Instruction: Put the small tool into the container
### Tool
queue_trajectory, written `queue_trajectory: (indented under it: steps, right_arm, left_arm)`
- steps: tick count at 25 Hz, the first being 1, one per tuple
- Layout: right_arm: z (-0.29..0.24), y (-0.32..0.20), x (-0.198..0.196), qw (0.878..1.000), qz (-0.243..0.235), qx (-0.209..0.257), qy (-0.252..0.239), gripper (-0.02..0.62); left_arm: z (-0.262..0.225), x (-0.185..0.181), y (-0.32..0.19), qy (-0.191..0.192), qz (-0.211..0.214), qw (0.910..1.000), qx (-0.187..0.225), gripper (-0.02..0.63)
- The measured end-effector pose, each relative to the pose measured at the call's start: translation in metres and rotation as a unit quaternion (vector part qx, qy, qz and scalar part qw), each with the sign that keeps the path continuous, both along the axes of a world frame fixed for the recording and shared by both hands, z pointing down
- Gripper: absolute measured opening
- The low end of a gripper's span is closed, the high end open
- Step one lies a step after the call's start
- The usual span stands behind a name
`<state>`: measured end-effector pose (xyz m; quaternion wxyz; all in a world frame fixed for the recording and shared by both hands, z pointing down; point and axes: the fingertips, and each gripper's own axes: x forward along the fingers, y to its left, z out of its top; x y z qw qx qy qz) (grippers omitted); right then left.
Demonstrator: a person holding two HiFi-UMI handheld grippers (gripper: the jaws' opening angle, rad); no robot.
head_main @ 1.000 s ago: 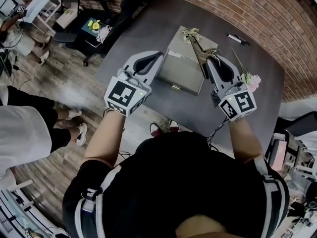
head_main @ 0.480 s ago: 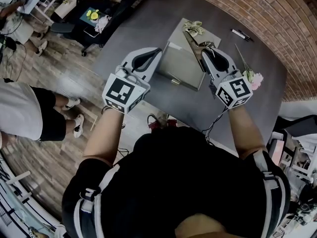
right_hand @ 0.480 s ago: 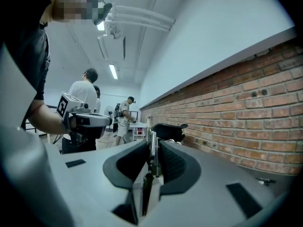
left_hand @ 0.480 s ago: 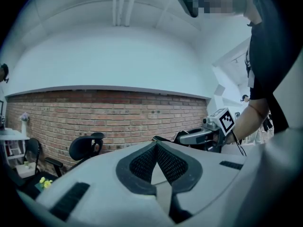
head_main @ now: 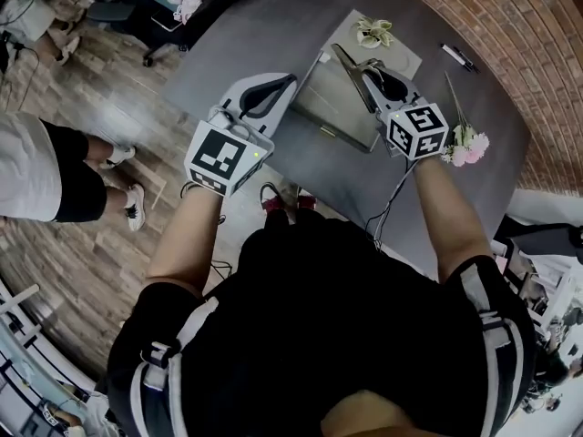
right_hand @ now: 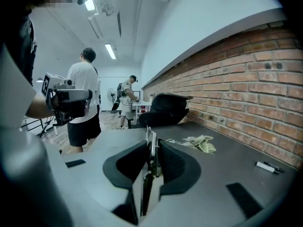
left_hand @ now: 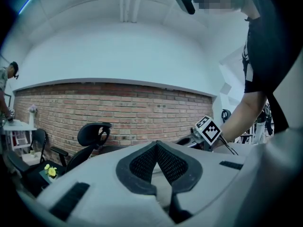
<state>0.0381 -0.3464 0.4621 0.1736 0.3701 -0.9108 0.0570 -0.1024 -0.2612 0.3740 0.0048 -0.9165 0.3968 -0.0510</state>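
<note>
Right gripper (right_hand: 152, 146) jaws clamped on slim metal tool (head_main: 344, 59), over grey rectangular box (head_main: 323, 112) on dark surface (head_main: 237, 44); left gripper (left_hand: 157, 144) jaws closed, empty.

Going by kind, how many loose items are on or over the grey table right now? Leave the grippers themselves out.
container: 1
small tool, held in the right gripper: 1
marker: 1
pink flower sprig: 1
pale leafy sprig: 1
Total: 5
</note>
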Motion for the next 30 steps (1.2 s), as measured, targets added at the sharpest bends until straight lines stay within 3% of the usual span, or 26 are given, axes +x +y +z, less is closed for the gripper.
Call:
queue_trajectory:
  steps: [8,12,21,30]
  right_arm:
    - [0.053,-0.010,-0.024,0.996,-0.030,-0.056,0.056,0.080]
    - [0.074,-0.013,-0.029,0.994,-0.035,-0.074,0.073,0.080]
    - [0.100,-0.016,-0.023,0.991,-0.024,-0.105,0.077,0.080]
    - [0.104,-0.020,-0.019,0.990,-0.024,-0.121,0.067,0.080]
  left_arm:
    - [0.037,-0.023,0.000,0.021,-0.028,0.9988,-0.033,0.008]
    - [0.058,-0.033,-0.002,0.014,-0.039,0.9981,-0.045,0.007]
    - [0.103,-0.029,-0.013,0.021,-0.034,0.9964,-0.075,0.008]
    - [0.119,-0.011,-0.032,0.015,-0.011,0.9969,-0.076,0.008]
